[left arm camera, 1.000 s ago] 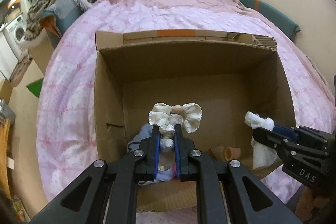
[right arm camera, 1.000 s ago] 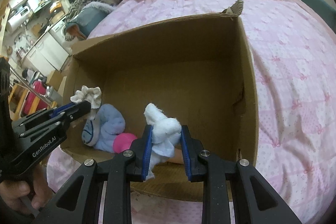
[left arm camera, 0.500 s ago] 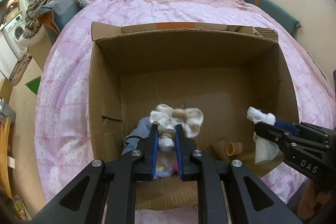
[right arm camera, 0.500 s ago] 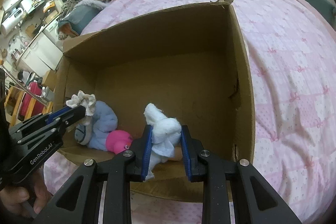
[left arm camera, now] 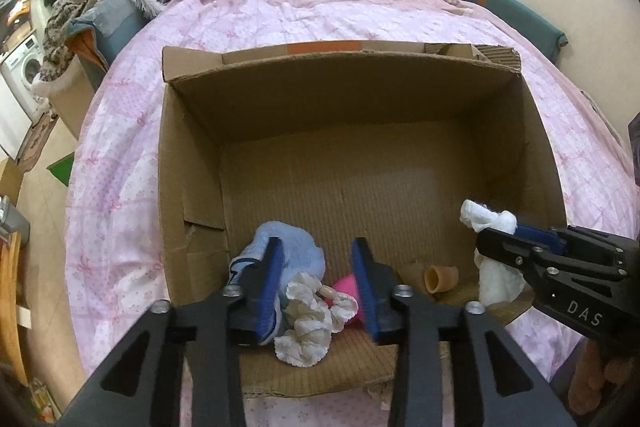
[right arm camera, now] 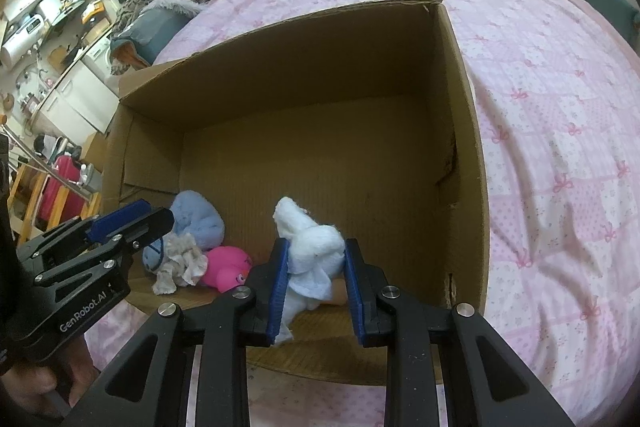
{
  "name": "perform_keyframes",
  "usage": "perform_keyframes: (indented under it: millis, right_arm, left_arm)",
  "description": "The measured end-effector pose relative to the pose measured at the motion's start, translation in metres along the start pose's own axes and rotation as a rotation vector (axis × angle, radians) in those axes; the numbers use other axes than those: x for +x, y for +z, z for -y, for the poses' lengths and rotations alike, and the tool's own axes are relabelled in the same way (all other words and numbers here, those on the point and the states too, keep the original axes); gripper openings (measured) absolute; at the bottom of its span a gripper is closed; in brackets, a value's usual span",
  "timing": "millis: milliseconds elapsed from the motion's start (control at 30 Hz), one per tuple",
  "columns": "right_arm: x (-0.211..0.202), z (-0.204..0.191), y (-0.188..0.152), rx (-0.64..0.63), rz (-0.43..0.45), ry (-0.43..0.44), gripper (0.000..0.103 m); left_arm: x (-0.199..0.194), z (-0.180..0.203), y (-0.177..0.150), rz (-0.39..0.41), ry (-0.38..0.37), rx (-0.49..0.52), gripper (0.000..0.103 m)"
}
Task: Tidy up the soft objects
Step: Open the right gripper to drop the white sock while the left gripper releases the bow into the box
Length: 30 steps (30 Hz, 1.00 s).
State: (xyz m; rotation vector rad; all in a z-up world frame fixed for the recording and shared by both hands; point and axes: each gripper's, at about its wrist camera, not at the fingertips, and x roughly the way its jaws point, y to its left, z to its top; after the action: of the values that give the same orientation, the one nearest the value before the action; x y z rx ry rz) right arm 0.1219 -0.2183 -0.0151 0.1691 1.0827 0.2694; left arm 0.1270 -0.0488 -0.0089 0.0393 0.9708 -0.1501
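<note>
Brown corrugated cardboard fills my view: one open box [left arm camera: 192,163] sitting on a bed with a pink quilt [left arm camera: 320,11]. I take the box as my landmark. Inside it, near its front left corner, I count three soft things bunched together: one pale blue plush [right arm camera: 198,223], one bright pink plush [right arm camera: 228,267] with a small face, and one cream frilly cloth [left arm camera: 308,327], crumpled and ruffled, lying against the other two. My left tongs [left arm camera: 316,287] hang over the box's front edge with the jaws opening; the cream cloth lies between the blue pads [left arm camera: 268,287] but neither pad presses on it. My right tongs [right arm camera: 316,279] sit over the front of the box, toward its right side, clamped on one fluffy white cloth [right arm camera: 314,251], knotted and bulging above the pads. One small tan cup-shaped piece [left arm camera: 442,277] lies on the box floor by the front wall; I cannot tell what it is.
</note>
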Motion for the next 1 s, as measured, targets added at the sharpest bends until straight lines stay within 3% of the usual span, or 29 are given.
perform_keyframes:
  millis: [33,100,233,467,500,533,600,1000]
  right_arm:
    - [0.0,0.0,0.0,0.0,0.002,0.001,0.028]
    - [-0.001,0.0,0.0,-0.002,0.005,0.005,0.028]
    - [-0.003,0.002,-0.001,-0.002,0.012,0.01,0.028]
    - [-0.007,0.004,-0.002,0.011,0.028,0.044,0.032]
    - [-0.008,0.004,-0.002,0.015,0.031,0.046,0.037]
    - [-0.008,0.004,-0.002,0.018,0.034,0.051,0.055]
    - [-0.013,0.005,-0.003,0.033,0.055,0.068,0.07]
    - [-0.029,0.003,-0.003,0.045,0.099,0.08,0.07]
  left_arm:
    - [-0.001,0.0,0.0,0.006,0.011,0.001,0.049]
    - [-0.004,0.001,0.0,0.028,0.032,0.002,0.056]
    - [-0.006,-0.001,0.001,0.031,0.017,-0.007,0.062]
    - [-0.009,-0.004,0.003,0.036,0.014,-0.019,0.063]
    - [-0.009,-0.003,0.003,0.037,0.015,-0.02,0.063]
    - [-0.009,-0.004,0.003,0.037,0.014,-0.022,0.063]
    - [-0.01,-0.005,0.002,0.036,0.014,-0.024,0.063]
    - [-0.03,-0.008,-0.001,0.063,0.021,-0.033,0.063]
